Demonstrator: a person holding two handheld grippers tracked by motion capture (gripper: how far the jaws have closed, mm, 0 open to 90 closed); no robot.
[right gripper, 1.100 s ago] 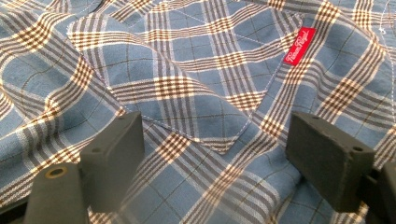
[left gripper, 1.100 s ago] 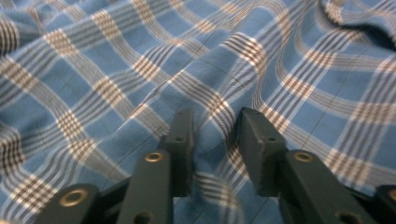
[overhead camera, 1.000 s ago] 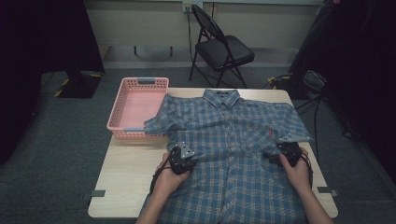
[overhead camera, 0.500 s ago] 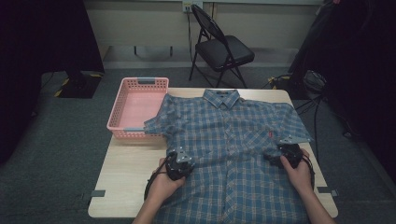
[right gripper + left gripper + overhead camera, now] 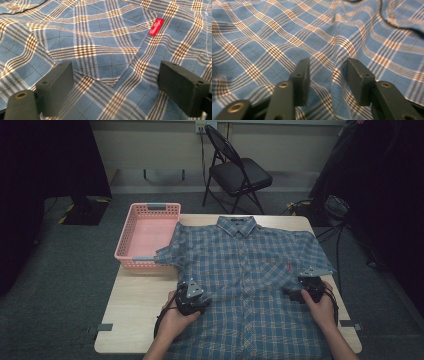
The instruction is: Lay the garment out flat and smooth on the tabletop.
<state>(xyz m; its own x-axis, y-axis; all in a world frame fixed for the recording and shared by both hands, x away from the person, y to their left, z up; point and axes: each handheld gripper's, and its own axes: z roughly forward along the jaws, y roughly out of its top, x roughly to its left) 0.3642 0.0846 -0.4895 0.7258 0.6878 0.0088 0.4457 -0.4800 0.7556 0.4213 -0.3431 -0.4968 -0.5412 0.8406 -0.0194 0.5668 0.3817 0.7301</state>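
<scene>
A blue plaid button-up shirt lies face up and spread flat on the wooden table, collar at the far side. My left gripper rests on the shirt's left side near the hem. Its jaws have just been opening and stand apart, with a raised ridge of the cloth between them and no pad pressing on it. My right gripper sits on the shirt's right side. In the right gripper view its jaws are open wide, a touch wider than before, over the chest pocket with its red label.
A pink plastic basket stands at the table's far left, with the shirt's left sleeve lying on its near corner. A black folding chair stands behind the table. Cables lie on the floor at the right. Bare tabletop shows left of the shirt.
My left gripper has edged slightly toward the table's near edge. The right hand and the shirt's layout look the same.
</scene>
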